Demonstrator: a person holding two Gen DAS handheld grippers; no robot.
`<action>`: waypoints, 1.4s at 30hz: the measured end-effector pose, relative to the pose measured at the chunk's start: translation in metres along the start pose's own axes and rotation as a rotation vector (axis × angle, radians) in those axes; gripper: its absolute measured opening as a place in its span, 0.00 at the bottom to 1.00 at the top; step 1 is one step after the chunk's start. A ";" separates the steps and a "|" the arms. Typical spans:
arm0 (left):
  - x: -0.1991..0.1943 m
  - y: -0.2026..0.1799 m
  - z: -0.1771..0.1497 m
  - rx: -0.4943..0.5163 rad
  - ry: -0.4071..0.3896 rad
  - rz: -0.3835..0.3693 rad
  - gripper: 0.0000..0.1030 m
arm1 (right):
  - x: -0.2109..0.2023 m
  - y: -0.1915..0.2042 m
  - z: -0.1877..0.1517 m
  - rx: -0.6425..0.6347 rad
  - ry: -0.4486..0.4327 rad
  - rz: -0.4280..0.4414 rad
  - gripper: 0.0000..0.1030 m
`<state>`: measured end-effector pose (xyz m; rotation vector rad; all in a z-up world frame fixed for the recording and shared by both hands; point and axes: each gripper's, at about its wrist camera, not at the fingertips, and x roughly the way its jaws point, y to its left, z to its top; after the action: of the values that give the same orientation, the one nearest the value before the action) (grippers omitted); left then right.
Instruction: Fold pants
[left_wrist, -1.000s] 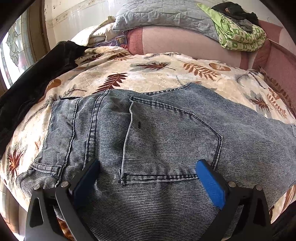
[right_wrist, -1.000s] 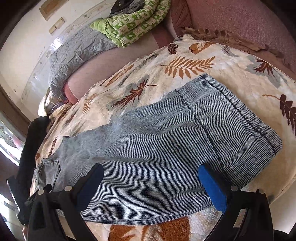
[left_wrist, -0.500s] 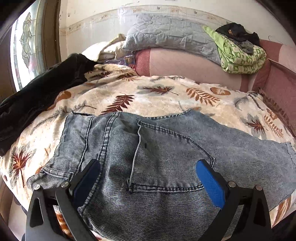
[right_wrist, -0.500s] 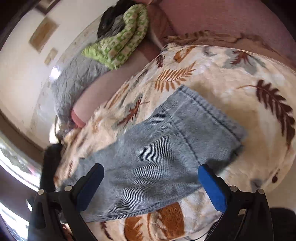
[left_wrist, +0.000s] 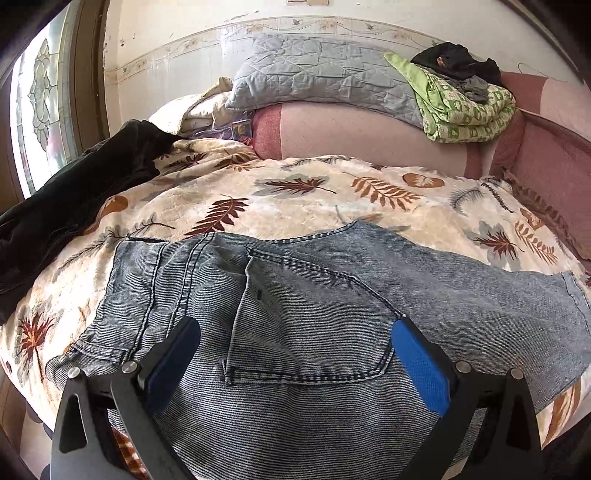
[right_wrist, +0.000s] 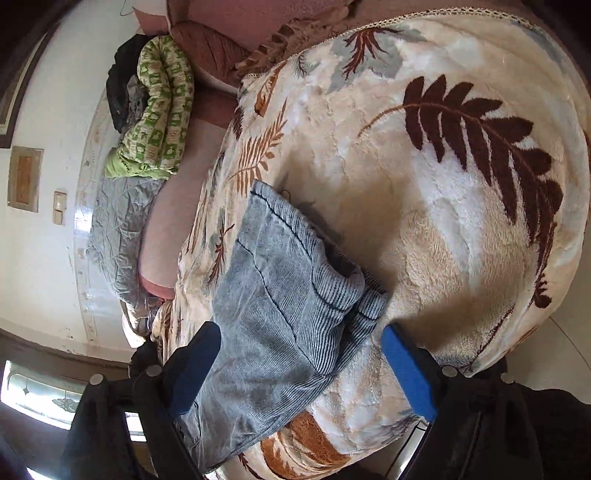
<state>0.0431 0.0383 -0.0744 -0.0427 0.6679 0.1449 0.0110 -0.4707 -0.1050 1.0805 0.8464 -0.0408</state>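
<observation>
I'm facing a bed spread with a cream leaf-print blanket (left_wrist: 295, 192), a pink padded headboard (left_wrist: 362, 136) behind it. On top sit a grey quilted pillow (left_wrist: 321, 81) and a folded green patterned quilt (left_wrist: 469, 107) — dark clothes heaped on that. The white wall (left_wrist: 184, 33) carries a tiled border. Daylight comes through a patterned glass window (left_wrist: 40, 110) on the left — a dark garment (left_wrist: 74, 192) lies beside it.

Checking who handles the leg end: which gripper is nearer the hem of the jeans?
Right. The right gripper has the hem between its closing jaws, not yet pinched. The left gripper hangs open over the back pocket, near the waist.
</observation>
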 end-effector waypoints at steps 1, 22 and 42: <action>0.000 0.002 0.000 -0.014 0.002 -0.006 1.00 | -0.001 0.000 0.002 0.002 -0.012 -0.018 0.84; 0.011 -0.089 -0.007 0.180 0.170 -0.269 1.00 | -0.006 0.031 0.009 -0.173 -0.046 -0.158 0.21; -0.019 0.053 0.013 -0.268 0.084 -0.187 1.00 | 0.134 0.209 -0.247 -1.000 0.287 -0.087 0.18</action>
<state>0.0282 0.0899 -0.0517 -0.3695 0.7210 0.0520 0.0464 -0.1231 -0.0789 0.1041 0.9977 0.4348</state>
